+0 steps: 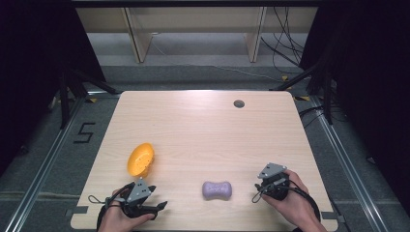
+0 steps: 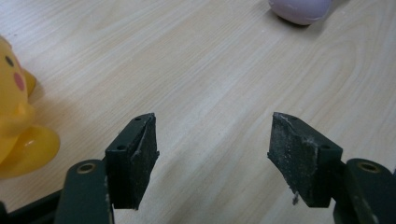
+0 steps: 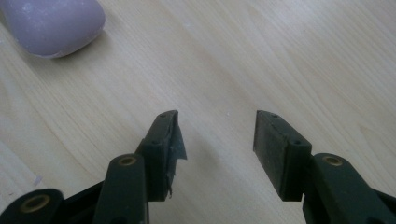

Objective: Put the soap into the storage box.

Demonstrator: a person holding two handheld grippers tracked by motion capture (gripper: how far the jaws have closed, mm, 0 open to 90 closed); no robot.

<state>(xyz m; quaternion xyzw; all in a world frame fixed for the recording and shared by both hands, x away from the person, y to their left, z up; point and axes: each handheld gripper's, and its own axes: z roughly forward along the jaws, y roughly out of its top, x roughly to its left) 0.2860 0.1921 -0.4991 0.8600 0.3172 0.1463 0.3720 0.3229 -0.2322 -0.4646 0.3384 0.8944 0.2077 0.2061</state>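
A purple bone-shaped soap (image 1: 216,190) lies near the table's front edge, between both hands. An orange-yellow duck-shaped dish (image 1: 140,159) sits at the front left. My left gripper (image 1: 155,199) rests low at the front left, just below the dish, jaws open wide over bare wood (image 2: 212,140); the yellow dish (image 2: 18,126) shows at its left and the soap (image 2: 301,9) far ahead. My right gripper (image 1: 263,186) rests at the front right, open and empty (image 3: 217,133), with the soap (image 3: 51,25) up and to its left.
The light wooden table (image 1: 203,130) has a small grey grommet (image 1: 239,103) near its far edge. Black frame rails and cables run along both sides. A wooden shelf stands behind the table.
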